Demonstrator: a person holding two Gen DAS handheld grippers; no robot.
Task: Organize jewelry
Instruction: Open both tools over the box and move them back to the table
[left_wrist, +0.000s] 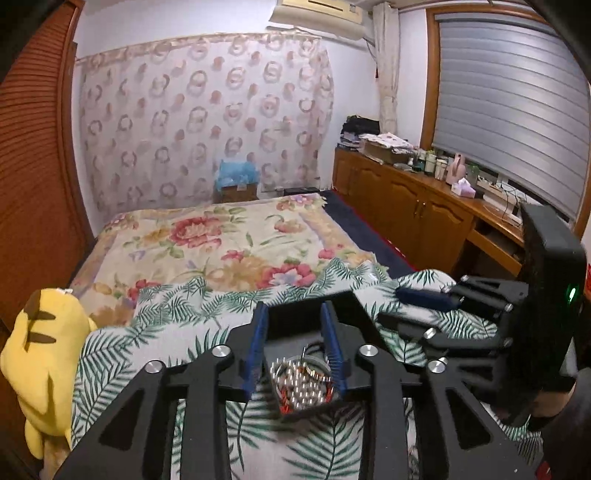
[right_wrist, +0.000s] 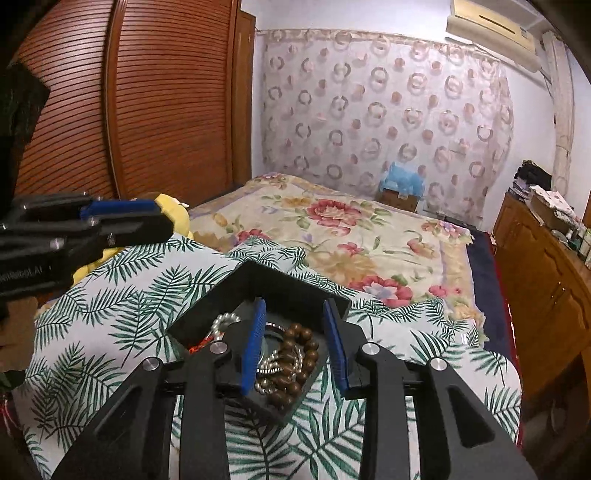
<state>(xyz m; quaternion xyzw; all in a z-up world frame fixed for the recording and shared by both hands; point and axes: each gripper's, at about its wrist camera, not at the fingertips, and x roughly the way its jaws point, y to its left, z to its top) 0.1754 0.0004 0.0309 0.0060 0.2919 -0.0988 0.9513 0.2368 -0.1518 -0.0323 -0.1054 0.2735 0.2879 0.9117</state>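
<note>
A black open jewelry box (left_wrist: 314, 317) (right_wrist: 291, 284) sits on a leaf-print cloth (left_wrist: 155, 332) (right_wrist: 122, 306) at the near end of the bed. It holds a silver bead bracelet (left_wrist: 299, 387), a pearl strand (right_wrist: 223, 321), a brown wooden bead bracelet (right_wrist: 295, 354) and a red piece. My left gripper (left_wrist: 295, 354) is open above the box, holding nothing. My right gripper (right_wrist: 295, 347) is open over the box's near corner, holding nothing; it also shows in the left wrist view (left_wrist: 413, 306).
A yellow plush toy (left_wrist: 40, 362) lies left of the cloth. A floral blanket (left_wrist: 221, 243) covers the bed beyond. A wooden cabinet (left_wrist: 424, 206) with bottles runs along the right wall. A slatted wooden wardrobe (right_wrist: 147, 103) stands on the left.
</note>
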